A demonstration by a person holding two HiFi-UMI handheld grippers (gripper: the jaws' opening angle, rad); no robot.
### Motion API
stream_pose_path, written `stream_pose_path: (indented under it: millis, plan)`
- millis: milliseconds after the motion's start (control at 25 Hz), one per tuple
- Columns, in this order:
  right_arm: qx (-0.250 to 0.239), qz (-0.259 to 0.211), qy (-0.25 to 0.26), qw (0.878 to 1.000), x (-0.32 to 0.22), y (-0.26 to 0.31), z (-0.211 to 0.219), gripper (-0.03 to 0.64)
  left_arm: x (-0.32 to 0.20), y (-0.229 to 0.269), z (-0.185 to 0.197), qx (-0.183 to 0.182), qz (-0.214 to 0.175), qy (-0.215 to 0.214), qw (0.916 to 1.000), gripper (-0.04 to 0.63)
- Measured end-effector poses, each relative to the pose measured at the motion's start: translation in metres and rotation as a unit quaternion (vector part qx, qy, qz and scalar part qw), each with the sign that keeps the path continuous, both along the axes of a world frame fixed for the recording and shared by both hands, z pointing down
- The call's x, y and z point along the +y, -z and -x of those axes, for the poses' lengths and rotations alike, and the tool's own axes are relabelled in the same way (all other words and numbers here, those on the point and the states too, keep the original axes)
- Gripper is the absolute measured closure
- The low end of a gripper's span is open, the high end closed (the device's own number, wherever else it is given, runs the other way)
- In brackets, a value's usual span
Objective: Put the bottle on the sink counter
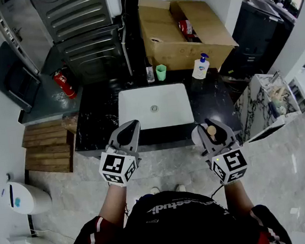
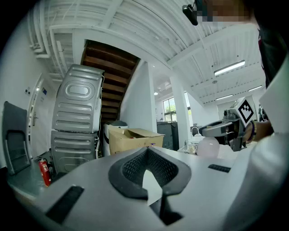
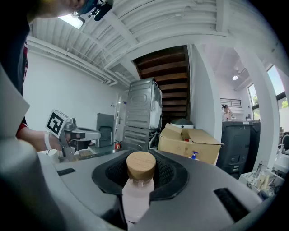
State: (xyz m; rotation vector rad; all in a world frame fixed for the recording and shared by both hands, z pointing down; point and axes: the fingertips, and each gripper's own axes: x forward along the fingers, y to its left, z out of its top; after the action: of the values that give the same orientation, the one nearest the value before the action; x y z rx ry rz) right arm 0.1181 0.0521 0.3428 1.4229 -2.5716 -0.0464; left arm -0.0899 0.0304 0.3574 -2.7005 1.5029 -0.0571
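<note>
My right gripper (image 1: 212, 133) clamps the pink bottle (image 3: 135, 198) just below its wooden cap, at the sink counter's (image 1: 96, 124) front right corner. My left gripper (image 2: 151, 158) is closed on nothing.

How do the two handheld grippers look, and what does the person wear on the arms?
Both the left gripper and the right gripper are grey and wedge-shaped, with black ribbed pads on the inner faces. Each carries a white cube with black square markers. The sleeves are black with red and white trim.
</note>
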Motion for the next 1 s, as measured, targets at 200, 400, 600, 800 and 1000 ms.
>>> stream_pose_path:
  millis: [200,400,600,800,1000]
  plan:
    - [-0.001,-0.003,0.0,1.0,-0.003,0.0,0.001,0.482,-0.001,-0.001,0.001,0.004,0.001,-0.001,1.0,0.58]
    - [0.001,-0.007,0.001,1.0,-0.007,0.002,0.004,0.482,-0.003,0.001,0.002,0.004,-0.001,-0.002,1.0,0.58]
    - [0.006,-0.01,0.002,1.0,-0.009,0.001,0.006,0.483,-0.002,-0.002,0.004,0.005,0.0,-0.001,1.0,0.58]
    - [-0.003,-0.01,0.007,1.0,-0.011,0.002,0.011,0.483,-0.003,0.0,0.007,0.007,-0.001,0.001,1.0,0.58]
    - [0.002,-0.012,0.014,1.0,-0.012,0.001,0.018,0.483,-0.003,-0.001,0.012,0.01,-0.001,0.003,0.9999,0.58]
